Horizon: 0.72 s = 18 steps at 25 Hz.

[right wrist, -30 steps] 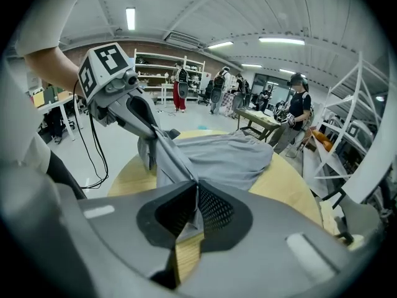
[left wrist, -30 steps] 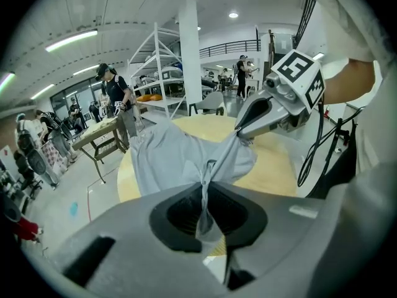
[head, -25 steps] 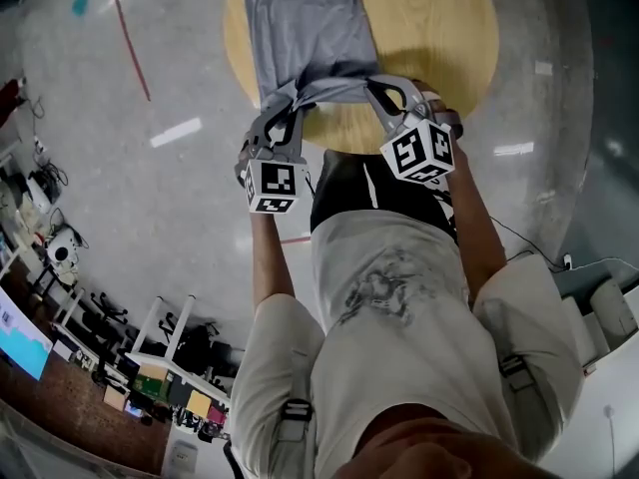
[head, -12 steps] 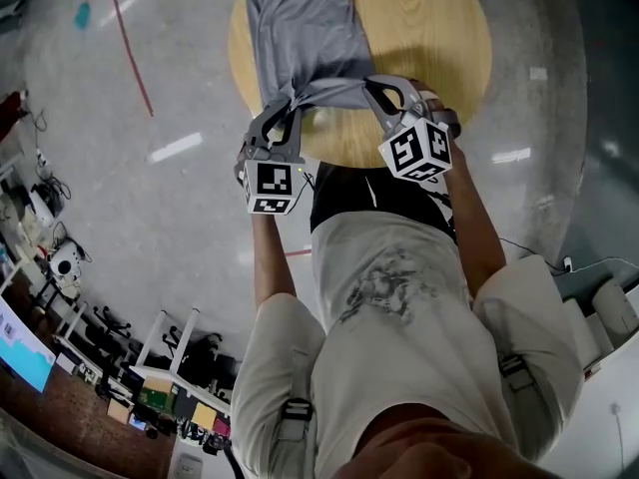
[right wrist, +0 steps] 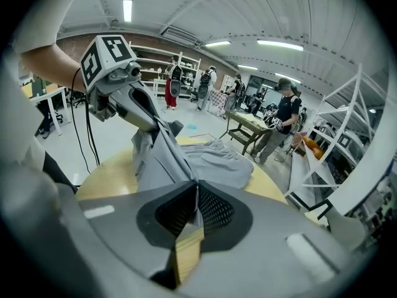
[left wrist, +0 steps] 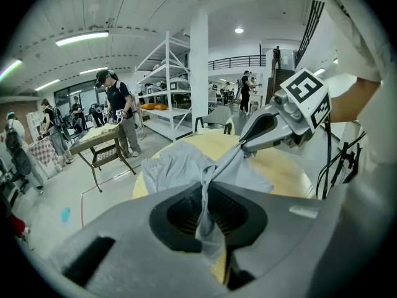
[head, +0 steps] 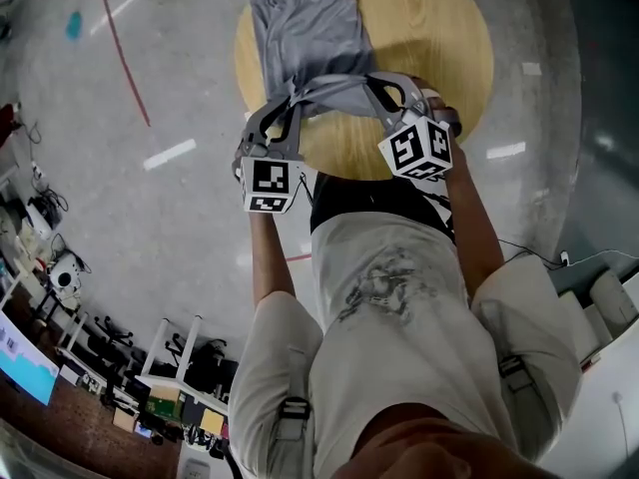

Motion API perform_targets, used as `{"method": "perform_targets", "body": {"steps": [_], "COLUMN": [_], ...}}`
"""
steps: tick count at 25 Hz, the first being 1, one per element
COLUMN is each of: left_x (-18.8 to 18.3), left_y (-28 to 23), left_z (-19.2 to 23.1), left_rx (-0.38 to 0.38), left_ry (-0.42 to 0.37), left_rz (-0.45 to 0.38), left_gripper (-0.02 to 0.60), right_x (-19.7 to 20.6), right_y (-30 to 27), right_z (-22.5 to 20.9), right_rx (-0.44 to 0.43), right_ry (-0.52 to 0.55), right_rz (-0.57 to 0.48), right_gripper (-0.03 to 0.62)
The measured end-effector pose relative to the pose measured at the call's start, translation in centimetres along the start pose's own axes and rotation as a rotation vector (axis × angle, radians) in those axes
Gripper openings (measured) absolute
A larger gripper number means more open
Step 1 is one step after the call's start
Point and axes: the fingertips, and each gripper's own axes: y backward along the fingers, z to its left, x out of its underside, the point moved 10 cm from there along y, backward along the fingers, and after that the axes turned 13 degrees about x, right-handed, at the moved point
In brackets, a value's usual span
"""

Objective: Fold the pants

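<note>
Head view, looking steeply down: a pair of grey pants (head: 305, 33) lies on a round wooden table (head: 429, 38) at the upper centre of the frame, the far end spread flat near the top edge, the near end gathered and raised off the wood. The left gripper (head: 293, 96) and the right gripper (head: 376, 86) hold that near end between them, just above the table's lower edge, and a band of cloth stretches taut from one to the other. In the left gripper view the jaws stand almost closed on a twisted rope of grey cloth, with a short tail hanging below them. In the right gripper view the jaws are likewise nearly together, pinching a thin fold of the same cloth. The chief risk appears to lie in these narrow holds: the right gripper seems to have little cloth in its bite, so a sharp pull could draw the fold out and let that corner drop. A second risk is uneven travel of the two hands, which would probably skew the fold line. The twist at the left jaws may also carry a wrinkle into the finished fold.
</note>
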Motion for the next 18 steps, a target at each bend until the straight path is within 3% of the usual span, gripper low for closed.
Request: {"method": "perform_targets", "body": {"steps": [18], "left_x": [-2.4], "left_y": [-3.1], "left_z": [7.7], "left_rx": [0.047], "left_ry": [0.003], "left_rz": [0.016], "left_gripper": [0.034], "right_x": [-2.7], "right_y": [-6.7], "right_z": [-4.5], "right_rx": [0.057], "right_ry": [0.064], "right_rz": [0.035], "right_gripper": [0.021]}}
